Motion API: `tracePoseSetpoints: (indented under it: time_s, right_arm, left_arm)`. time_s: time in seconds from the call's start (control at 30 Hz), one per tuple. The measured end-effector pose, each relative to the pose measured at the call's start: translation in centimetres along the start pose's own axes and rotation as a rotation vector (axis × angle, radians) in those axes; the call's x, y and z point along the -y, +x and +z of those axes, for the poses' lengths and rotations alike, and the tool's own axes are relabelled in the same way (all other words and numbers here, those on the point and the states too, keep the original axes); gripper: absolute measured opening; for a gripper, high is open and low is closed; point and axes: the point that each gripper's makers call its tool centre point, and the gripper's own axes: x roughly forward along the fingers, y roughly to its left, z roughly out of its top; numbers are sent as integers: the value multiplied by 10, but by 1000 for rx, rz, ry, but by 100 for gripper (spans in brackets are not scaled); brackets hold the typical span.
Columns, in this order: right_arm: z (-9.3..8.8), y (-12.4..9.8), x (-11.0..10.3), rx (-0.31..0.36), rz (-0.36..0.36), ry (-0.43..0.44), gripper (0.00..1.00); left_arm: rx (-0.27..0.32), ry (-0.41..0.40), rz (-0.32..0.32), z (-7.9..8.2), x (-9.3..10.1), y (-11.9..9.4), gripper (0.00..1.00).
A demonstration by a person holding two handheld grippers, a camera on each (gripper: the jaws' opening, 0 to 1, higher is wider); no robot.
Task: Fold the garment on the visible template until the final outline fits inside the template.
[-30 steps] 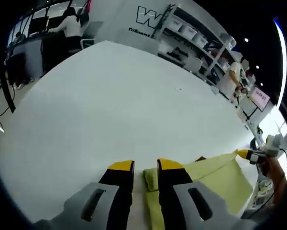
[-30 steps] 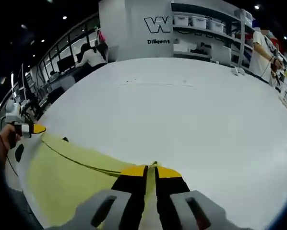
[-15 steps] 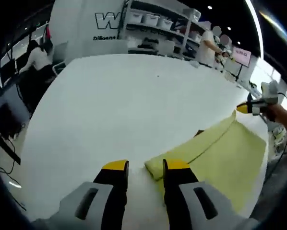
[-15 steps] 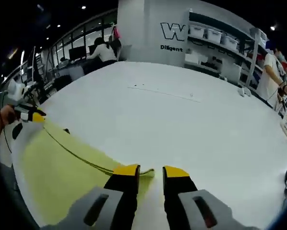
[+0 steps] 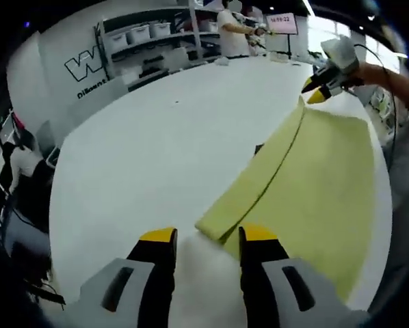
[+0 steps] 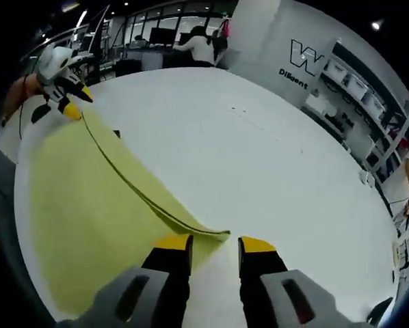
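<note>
Here the pale yellow-green fabric garment [image 5: 314, 184] lies flat on the broad white table [image 5: 156, 143], its far long edge turned over into a narrow doubled band. In the left gripper view, the left gripper [image 5: 208, 240] has its yellow-tipped black fingers [image 5: 158, 237] parted with nothing between them; the near corner of the folded band sits just ahead of the gap, nearer the right-hand finger, not touched. In the right gripper view, the right gripper [image 6: 215, 244] is likewise spread and empty, the opposite corner of the band lying just beyond its fingertips [image 6: 174, 242], toward the left-hand one.

The cloth looks thin, soft and light; I judge it will drape, sag and slide easily on the smooth top, so a single pinch would let the rest trail. Best hold, I think, is at the two corners of the doubled edge, catching both layers together. No template outline can be made out on the table.
</note>
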Motion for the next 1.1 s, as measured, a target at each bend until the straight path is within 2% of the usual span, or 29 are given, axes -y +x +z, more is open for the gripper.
tracePoseSetpoints:
  time_s: [0.07,0.2,0.3,0.43,0.53,0.67,0.77,0.9,1.0,1.1]
  right_arm:
    - [-3,4,-1,-25,-6,-10,22]
    - [3,11,-4,-13,5,-6,22]
    - [8,18,-2,-9,-5,5,24]
    - [10,26,2,-12,-3,18,22]
    - [13,29,4,-11,-8,27,21]
    - [15,32,12,-3,-38,97,22]
    - [18,34,17,-2,-53,102,23]
    - [21,35,19,5,-52,114,22]
    - [21,34,23,7,-65,129,21]
    - [18,32,32,0,-103,159,24]
  left_arm:
    - [-6,8,2,-1,-1,3,30]
    - [-1,11,11,1,-5,7,27]
    - [41,-43,16,6,-8,12,23]
    - [41,-39,50,10,-17,16,23]
    - [76,-117,60,18,-25,18,22]
    - [100,-208,54,23,-33,20,22]
    - [104,-212,48,25,-35,22,22]
    - [113,-267,76,29,-49,27,21]
    - [109,-272,82,30,-54,29,21]
    - [101,-279,109,30,-60,28,21]
